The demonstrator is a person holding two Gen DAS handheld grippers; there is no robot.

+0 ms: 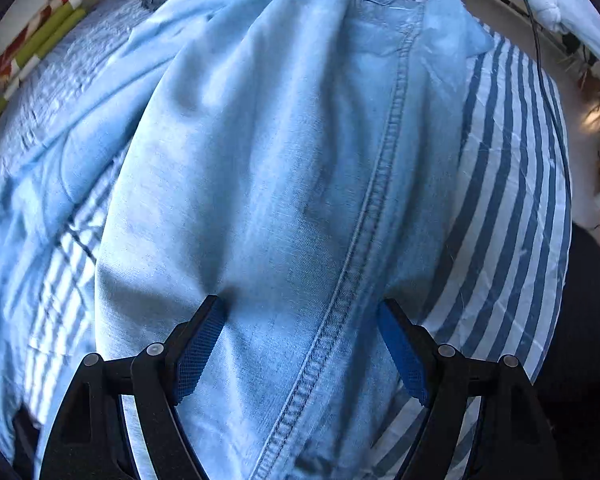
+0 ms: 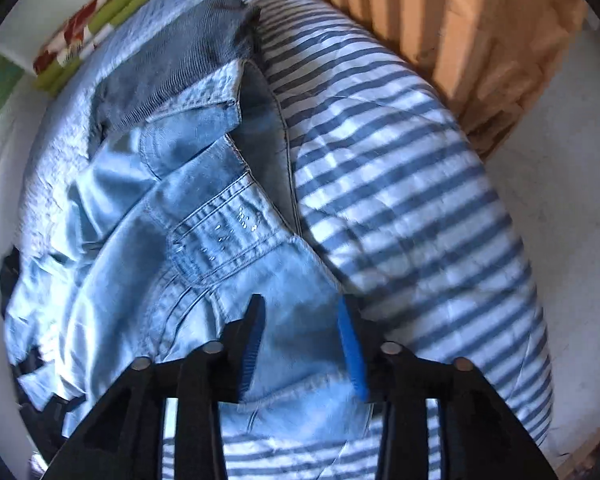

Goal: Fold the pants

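Across the striped bedcover [image 1: 512,184] lay the light blue pants [image 1: 284,168], filling most of the left wrist view; a stitched seam [image 1: 376,184] ran from about 1 o'clock down to 6 o'clock. The left gripper [image 1: 300,308] stood over the cloth with its blue-padded fingers [image 1: 198,354] spread wide, denim between them and nothing pinched. At 10 o'clock of that view a roll of patterned paper in red, white and green [image 1: 28,44] lay at the edge of a pale textured blanket [image 1: 72,64]. A black cable [image 1: 540,60] trailed down at 1 o'clock.

From the right wrist view, the pants [image 2: 204,216] sat bunched from the centre toward 8 o'clock, waistband and belt loops showing, with a darker corduroy garment [image 2: 180,64] beyond them at 11 o'clock. The right gripper [image 2: 300,304] had its fingers [image 2: 350,352] apart, a fold of denim lying between them at 6 o'clock; whether the pads touched the cloth could not be told. Striped bedcover [image 2: 400,184] spread from 12 to 5 o'clock, and wooden slats [image 2: 432,8] with crumpled brown paper [image 2: 524,40] stood at 1 o'clock.
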